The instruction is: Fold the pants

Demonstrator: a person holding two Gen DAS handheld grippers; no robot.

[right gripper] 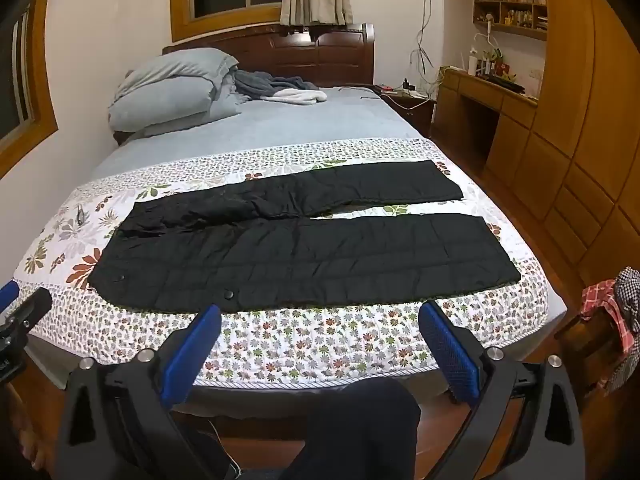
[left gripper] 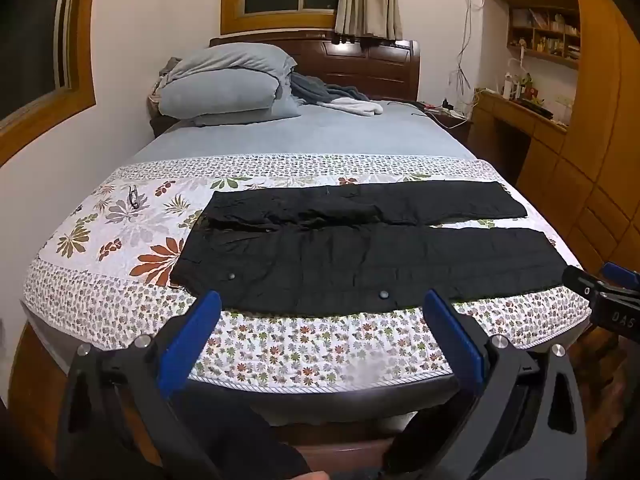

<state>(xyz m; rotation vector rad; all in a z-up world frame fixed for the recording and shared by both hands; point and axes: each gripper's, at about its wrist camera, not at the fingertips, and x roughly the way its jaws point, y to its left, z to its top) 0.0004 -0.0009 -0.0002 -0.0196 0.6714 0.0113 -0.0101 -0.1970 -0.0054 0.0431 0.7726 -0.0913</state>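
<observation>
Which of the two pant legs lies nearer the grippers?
The front leg, the wider one along the bed's foot edge with two snap buttons near its hem side; the far leg lies beyond it, toward the pillows.

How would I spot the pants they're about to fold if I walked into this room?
Find the wooden bed and look at its near end, covered by a flowered quilt. The pants lie flat across it, legs pointing right toward the cabinets. They are the only black thing there, quilted, with silver snaps.

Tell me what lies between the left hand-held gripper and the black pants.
Only a bare strip of the floral quilt separates the left hand-held gripper from the black pants; nothing sits on it. The left wrist view shows this.
</observation>
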